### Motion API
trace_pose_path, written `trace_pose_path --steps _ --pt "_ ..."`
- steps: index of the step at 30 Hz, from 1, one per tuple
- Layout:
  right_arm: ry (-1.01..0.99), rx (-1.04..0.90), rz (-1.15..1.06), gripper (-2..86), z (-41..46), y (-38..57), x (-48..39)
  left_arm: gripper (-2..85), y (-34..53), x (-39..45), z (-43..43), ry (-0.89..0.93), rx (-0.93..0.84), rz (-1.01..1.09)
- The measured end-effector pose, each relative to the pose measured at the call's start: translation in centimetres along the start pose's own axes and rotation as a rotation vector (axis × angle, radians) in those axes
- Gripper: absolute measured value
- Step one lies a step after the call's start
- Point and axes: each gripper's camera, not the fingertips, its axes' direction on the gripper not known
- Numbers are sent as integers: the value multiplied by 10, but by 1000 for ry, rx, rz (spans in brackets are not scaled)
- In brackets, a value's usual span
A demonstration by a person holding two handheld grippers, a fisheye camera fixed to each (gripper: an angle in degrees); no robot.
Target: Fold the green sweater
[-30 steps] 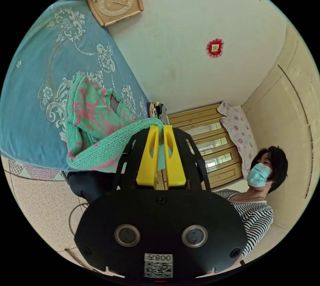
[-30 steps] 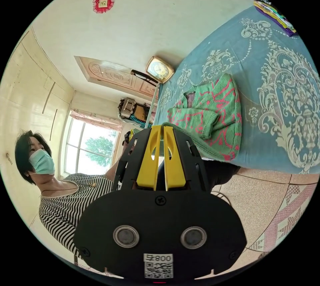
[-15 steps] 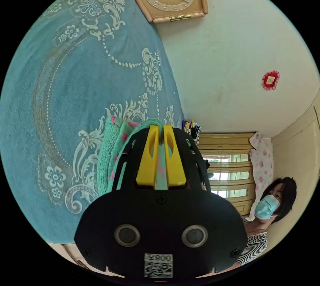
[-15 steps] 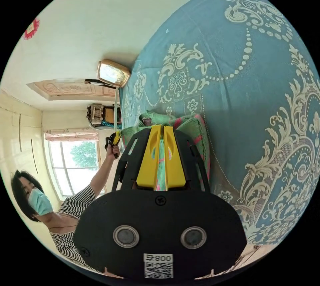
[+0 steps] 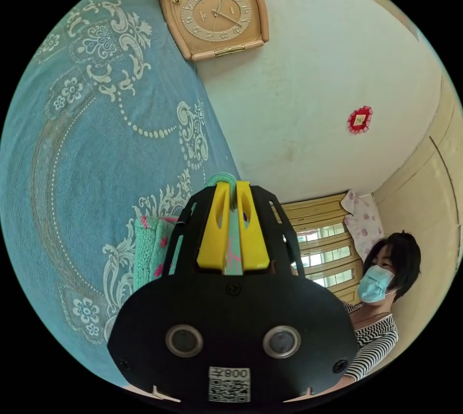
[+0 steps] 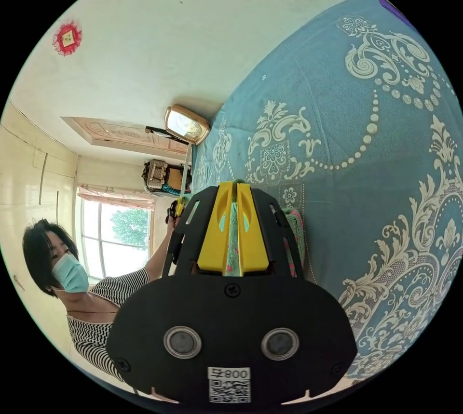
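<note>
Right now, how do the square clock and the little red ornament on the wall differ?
The clock is much larger than the red ornament. The clock is tan with a gold dial and hands; the ornament is red with a frilly edge and a pale centre. The clock sits beside the blue patterned cloth; the ornament hangs apart from it. Both are on the pale wall.

— Anything written anywhere?
— A white sticker [image 5: 229, 384] on the black body of the left gripper [image 5: 232, 187] has a short row of characters above a square code. The right gripper [image 6: 233, 187] carries a matching one [image 6: 229, 384].
— And the clock [image 5: 214, 15]?
— Hour numerals ring its dial, with a tiny mark near the centre, all too small to make out.
— The red wall ornament [image 5: 360, 119]?
— It has a pale square in the middle. Nothing on it is legible.
</note>
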Motion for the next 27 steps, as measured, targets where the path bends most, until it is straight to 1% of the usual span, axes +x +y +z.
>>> trace_pose_path --steps 3,5,7,9,14,19,21,22,23,24,25,26,27 --pt "63 -56 25 10 20 -20 -5 32 -14 5 22 -69 -31 -27" --pt "107 -102 72 11 38 -32 0 34 -20 0 42 -137 -58 -90" --pt "134 -134 131 12 55 -41 9 37 -22 -1 53 -148 -52 -132" --pt "82 -125 178 14 66 -48 12 41 -23 2 61 -118 -27 -144" --pt "36 -143 183 22 74 -58 -1 66 -30 29 79 -110 -48 -110" --pt "-55 -41 206 34 65 -49 -13 68 -22 62 87 -136 35 -55" --pt "-37 67 195 31 53 -38 -26 58 -16 80 101 -147 0 2" --pt "-29 83 192 29 52 -36 -30 47 -11 93 116 -146 -42 45" --pt "-9 104 137 25 52 -33 -45 35 -4 109 136 -145 -111 115" --pt "36 88 56 21 60 -29 -68 29 -1 117 148 -151 -158 151" --pt "70 75 15 18 67 -28 -81 21 7 133 174 -183 -255 220" --pt "140 31 -75 13 90 -23 -108 15 16 146 203 -231 -342 290" --pt "198 -52 -159 8 120 -19 -133 13 21 152 218 -259 -384 327"
